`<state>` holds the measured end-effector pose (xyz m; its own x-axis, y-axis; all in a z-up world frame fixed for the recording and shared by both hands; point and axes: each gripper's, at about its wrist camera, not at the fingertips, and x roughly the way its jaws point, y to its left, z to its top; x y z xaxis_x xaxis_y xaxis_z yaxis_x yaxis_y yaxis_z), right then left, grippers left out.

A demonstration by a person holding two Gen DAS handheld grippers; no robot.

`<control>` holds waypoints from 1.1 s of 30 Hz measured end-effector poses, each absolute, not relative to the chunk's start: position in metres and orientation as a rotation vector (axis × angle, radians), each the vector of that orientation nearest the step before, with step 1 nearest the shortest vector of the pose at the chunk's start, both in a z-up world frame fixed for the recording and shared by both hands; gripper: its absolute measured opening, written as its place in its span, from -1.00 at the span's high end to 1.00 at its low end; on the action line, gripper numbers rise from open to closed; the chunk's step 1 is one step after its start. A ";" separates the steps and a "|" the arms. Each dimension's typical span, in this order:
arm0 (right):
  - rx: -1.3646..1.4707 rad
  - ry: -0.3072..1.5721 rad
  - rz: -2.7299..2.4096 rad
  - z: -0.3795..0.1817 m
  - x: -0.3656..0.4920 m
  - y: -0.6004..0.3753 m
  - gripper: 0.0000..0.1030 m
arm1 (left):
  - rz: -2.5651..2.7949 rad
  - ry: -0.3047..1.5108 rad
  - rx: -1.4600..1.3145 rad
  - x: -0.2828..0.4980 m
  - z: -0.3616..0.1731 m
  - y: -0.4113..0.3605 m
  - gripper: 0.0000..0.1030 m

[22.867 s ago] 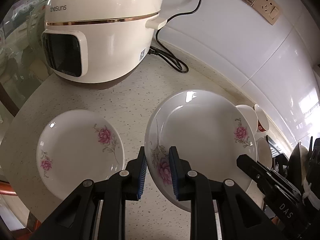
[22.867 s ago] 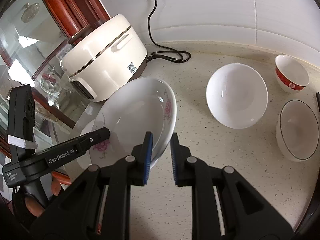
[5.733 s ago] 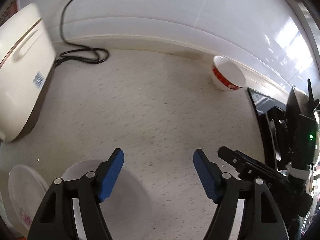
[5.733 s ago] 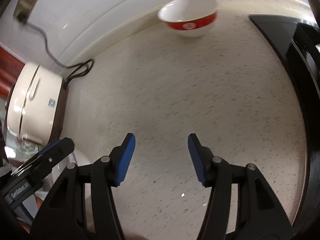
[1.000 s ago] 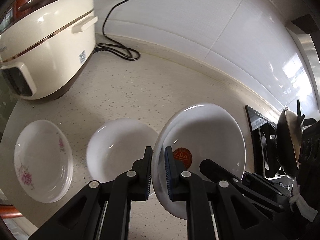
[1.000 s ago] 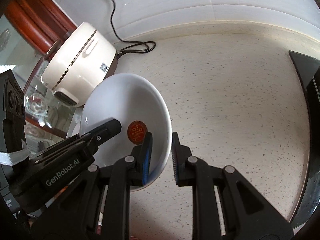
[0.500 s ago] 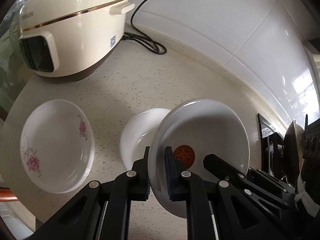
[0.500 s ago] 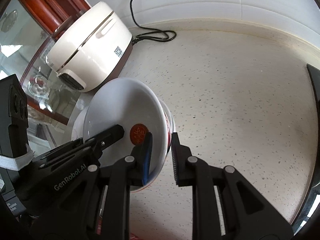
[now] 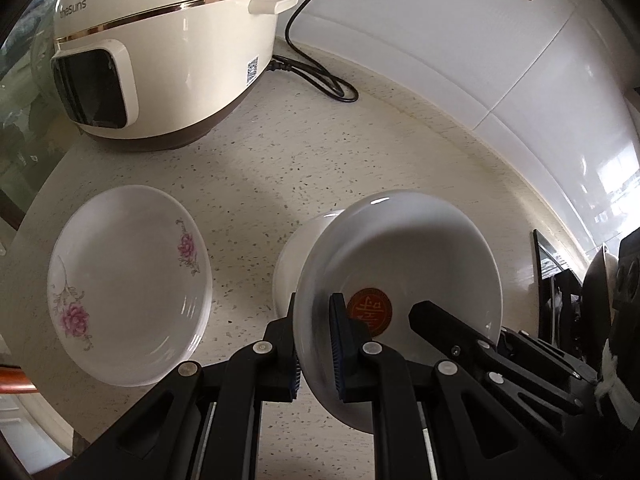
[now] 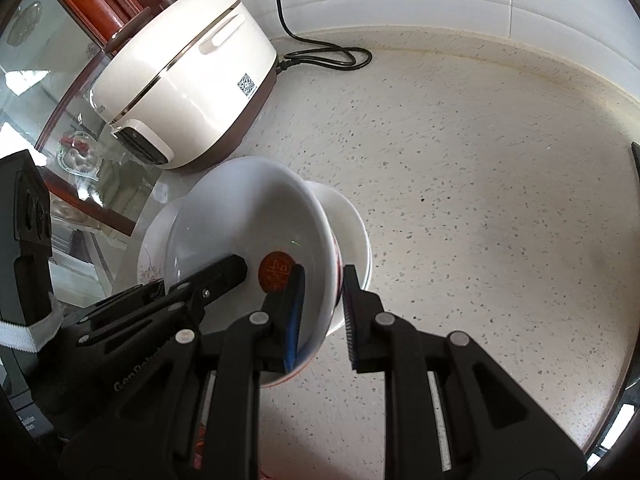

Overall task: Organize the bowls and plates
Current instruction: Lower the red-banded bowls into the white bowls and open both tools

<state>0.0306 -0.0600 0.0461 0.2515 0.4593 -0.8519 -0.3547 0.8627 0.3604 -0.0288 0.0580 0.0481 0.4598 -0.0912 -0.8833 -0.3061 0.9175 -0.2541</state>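
Observation:
A white bowl (image 9: 404,256) with a red seal mark inside and a red band outside is held tilted just over a stack of white bowls (image 9: 292,264) on the counter. My left gripper (image 9: 316,344) is shut on its near rim. My right gripper (image 10: 322,312) is shut on the rim's other side (image 10: 256,220), with the stack (image 10: 352,232) right below. A stack of floral plates (image 9: 128,280) lies left of the bowls; its edge shows behind the bowl in the right wrist view (image 10: 150,248).
A cream rice cooker (image 9: 160,48) stands at the back left with its black cord (image 9: 320,76) trailing along the tiled wall. A black stovetop (image 9: 560,264) lies at the right. The counter's curved edge (image 9: 24,216) runs close past the plates.
Both grippers have carried the red-marked bowl left and down toward the white bowl stack, which it now partly covers. The cooker and the floral plates look nearer.

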 end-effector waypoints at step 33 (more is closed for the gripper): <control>-0.021 1.151 0.521 0.047 0.035 -0.052 0.51 | 0.146 1.115 -0.301 -0.021 0.043 0.051 0.70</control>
<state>0.0349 -0.0521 0.0470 0.3024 0.3820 -0.8733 -0.4034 0.8814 0.2458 -0.0206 0.0512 0.0431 0.4359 -0.0343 -0.8993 -0.2649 0.9501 -0.1647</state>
